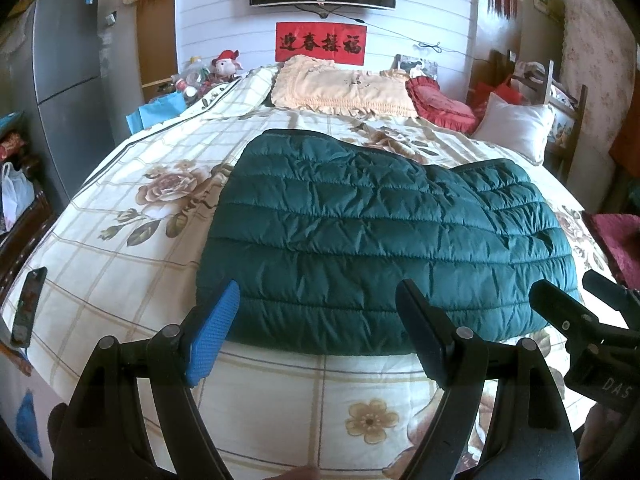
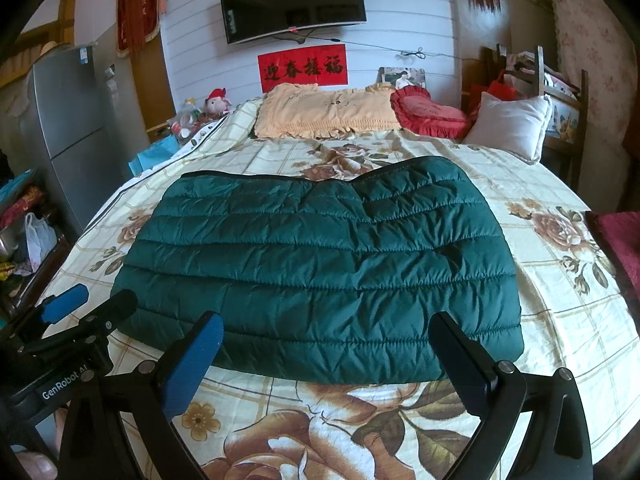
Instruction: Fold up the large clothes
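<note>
A dark green quilted puffer jacket lies folded flat on the floral bedspread, in the middle of the bed; it also shows in the right wrist view. My left gripper is open and empty, hovering just above the jacket's near edge. My right gripper is open and empty, also at the jacket's near edge. The right gripper shows at the right edge of the left wrist view. The left gripper shows at the lower left of the right wrist view.
A peach pillow, a red cushion and a white pillow sit at the head of the bed. A phone lies on the bedspread's left edge. A grey fridge stands left. A maroon cloth is at right.
</note>
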### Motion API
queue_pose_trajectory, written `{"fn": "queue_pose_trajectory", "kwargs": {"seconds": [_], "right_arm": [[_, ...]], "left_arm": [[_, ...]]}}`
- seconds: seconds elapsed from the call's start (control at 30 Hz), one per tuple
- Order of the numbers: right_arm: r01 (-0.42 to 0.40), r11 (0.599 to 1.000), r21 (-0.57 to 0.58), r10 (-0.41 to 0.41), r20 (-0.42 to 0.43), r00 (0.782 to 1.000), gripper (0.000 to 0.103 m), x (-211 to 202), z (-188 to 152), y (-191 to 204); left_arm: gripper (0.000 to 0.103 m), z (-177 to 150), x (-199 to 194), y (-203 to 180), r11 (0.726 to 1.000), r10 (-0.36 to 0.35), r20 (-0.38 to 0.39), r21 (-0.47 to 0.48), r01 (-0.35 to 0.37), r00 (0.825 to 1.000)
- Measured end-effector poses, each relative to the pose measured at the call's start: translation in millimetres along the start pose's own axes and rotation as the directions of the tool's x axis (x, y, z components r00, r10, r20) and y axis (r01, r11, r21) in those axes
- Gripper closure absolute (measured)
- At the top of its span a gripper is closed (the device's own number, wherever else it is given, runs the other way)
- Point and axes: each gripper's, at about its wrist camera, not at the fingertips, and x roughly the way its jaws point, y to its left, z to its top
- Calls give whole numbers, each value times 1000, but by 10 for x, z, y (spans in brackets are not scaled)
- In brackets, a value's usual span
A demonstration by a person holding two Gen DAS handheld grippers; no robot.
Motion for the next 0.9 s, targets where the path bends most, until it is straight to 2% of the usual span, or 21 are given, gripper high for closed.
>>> {"fn": "queue_pose_trajectory", "kwargs": {"seconds": [0.63,0.9], "right_arm": [[-11,1000,6,11,-21,1000,1,77,-30,16],[-14,1000,9,14,-36,999,1,133,-58,-2]], "left_arm": [[22,-31,80,-33,1000,-2,-15,1,2,1000],[22,-39,102,-21,1000,-3,10,15,3,1000]]}}
